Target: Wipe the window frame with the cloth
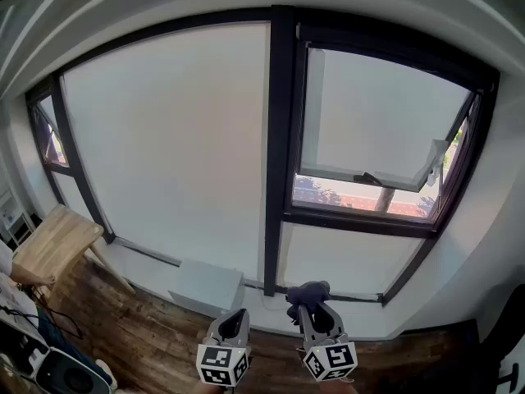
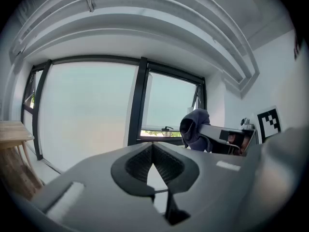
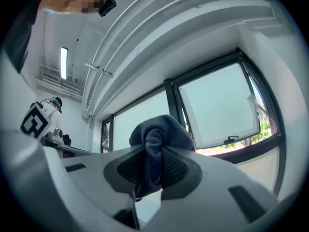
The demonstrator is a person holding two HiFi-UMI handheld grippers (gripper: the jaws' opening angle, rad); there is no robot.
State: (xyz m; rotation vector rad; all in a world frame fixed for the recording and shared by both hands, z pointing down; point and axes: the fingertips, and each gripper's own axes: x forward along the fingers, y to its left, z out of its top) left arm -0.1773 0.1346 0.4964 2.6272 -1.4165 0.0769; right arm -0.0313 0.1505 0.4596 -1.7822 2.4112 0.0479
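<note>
Left hand-held gripper (image 1: 236,317) and right hand-held gripper (image 1: 309,309): light grey shells, checkered cubes.
Each smooth moulded grey body carries a cube of black-and-white square markers at its rear, left cube (image 1: 223,364) and right cube (image 1: 330,359); black ribbed pads (image 2: 137,162) sit in dark rounded surrounds at the jaws.

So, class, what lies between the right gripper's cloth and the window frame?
Nothing, just bare air; the right gripper view shows the window frame beyond the cloth.
</note>
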